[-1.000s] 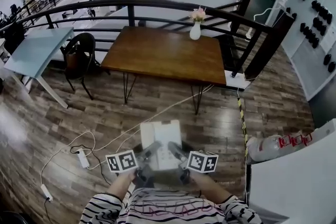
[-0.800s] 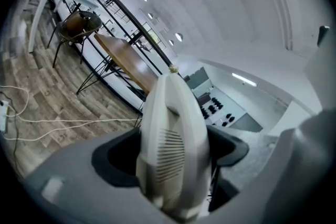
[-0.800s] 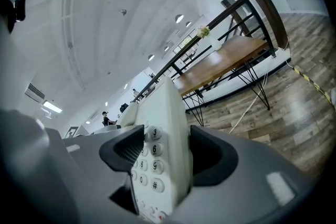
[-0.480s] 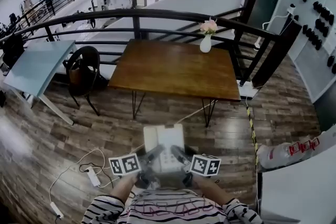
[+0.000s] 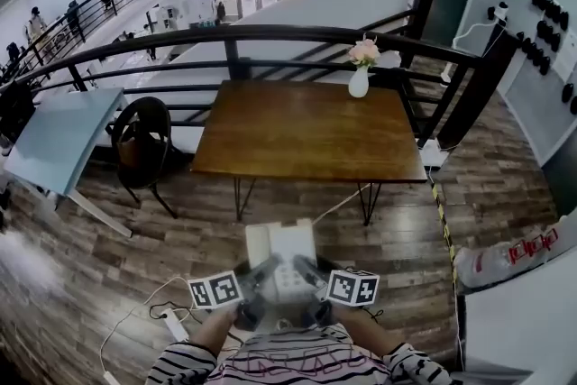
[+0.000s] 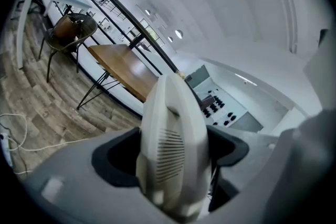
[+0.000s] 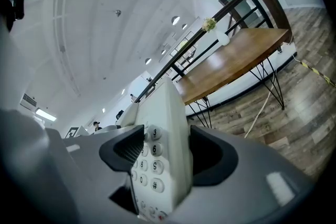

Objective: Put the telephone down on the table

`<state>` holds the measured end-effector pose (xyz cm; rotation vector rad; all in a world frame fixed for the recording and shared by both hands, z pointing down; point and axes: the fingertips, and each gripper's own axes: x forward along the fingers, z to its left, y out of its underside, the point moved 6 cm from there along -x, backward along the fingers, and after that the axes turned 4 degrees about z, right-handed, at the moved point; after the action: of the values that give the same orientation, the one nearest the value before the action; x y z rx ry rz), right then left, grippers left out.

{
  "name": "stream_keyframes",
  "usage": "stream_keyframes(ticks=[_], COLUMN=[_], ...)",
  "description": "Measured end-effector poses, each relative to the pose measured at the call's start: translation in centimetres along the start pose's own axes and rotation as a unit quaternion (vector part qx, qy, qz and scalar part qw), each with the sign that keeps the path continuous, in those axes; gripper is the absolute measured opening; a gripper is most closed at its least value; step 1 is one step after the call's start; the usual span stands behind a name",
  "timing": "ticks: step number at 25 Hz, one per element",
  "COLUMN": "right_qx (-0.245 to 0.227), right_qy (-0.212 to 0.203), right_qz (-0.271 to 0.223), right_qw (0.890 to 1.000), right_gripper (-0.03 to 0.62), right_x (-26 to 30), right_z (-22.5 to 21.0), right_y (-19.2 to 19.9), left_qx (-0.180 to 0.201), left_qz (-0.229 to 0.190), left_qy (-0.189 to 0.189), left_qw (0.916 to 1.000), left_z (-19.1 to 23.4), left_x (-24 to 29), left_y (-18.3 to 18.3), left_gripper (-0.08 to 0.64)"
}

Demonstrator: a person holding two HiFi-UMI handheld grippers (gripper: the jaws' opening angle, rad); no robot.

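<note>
- Head view: a white phone [image 5: 280,250] is up in the air, low in the picture and close to the person's striped sleeves [image 5: 279,365].
- The left gripper [image 5: 262,269] has the phone's left side and the right gripper [image 5: 301,269] has its right side.
- Each gripper has a cube [image 5: 215,290] with black and white squares on it.
- The phone hangs over the wood floor [image 5: 81,266], not on the table [image 5: 306,129].
- The brown table is farther off, in front of the person, well apart from the phone.
- A white vase [image 5: 359,83] with pink flowers stands at the table's far right corner.
- A dark chair [image 5: 142,135] stands just beside the table's left end.
- A black rail [image 5: 270,35] runs behind the table.
- A white cable [image 5: 135,320] lies on the floor at the lower left.
- Left gripper view: the two dark jaws are clamped on the phone [image 6: 173,144], one on each side. The part they pinch is round and has little slots.
- Right gripper view: the jaws are clamped on the phone [image 7: 163,128] too. The number buttons [image 7: 148,162] show beside the left jaw.
- In both gripper views the table is far behind the phone.
</note>
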<state>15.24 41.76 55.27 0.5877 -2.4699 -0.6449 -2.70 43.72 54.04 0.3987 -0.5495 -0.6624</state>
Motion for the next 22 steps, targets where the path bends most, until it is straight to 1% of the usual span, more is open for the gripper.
stream_keyframes(ticks=[4, 8, 12, 22], right_qx=[-0.002, -0.012, -0.022, -0.033], right_qy=[0.000, -0.005, -0.018, -0.048], right_qz=[0.014, 0.027, 0.042, 0.056], right_qw=[1.000, 1.000, 0.999, 0.997], right_gripper=[0.267, 0.267, 0.267, 0.267], right_x=[2.7, 5.7, 8.5, 14.4], right_z=[-0.2, -1.1, -1.9, -5.7], right_y=[-1.9, -4.8, -8.8, -19.6], left_qx=[-0.013, -0.021, -0.029, -0.024], left_qz=[-0.007, -0.021, -0.036, -0.062], left_qy=[-0.002, -0.011, -0.020, -0.041], left_qw=[0.9999, 0.9995, 0.9987, 0.9969], left_z=[1.6, 3.1, 3.8, 4.1], left_x=[1.0, 2.7, 4.9, 12.8], left_y=[-2.3, -5.1, -8.6, -17.4], left_gripper=[0.391, 0.391, 0.391, 0.391])
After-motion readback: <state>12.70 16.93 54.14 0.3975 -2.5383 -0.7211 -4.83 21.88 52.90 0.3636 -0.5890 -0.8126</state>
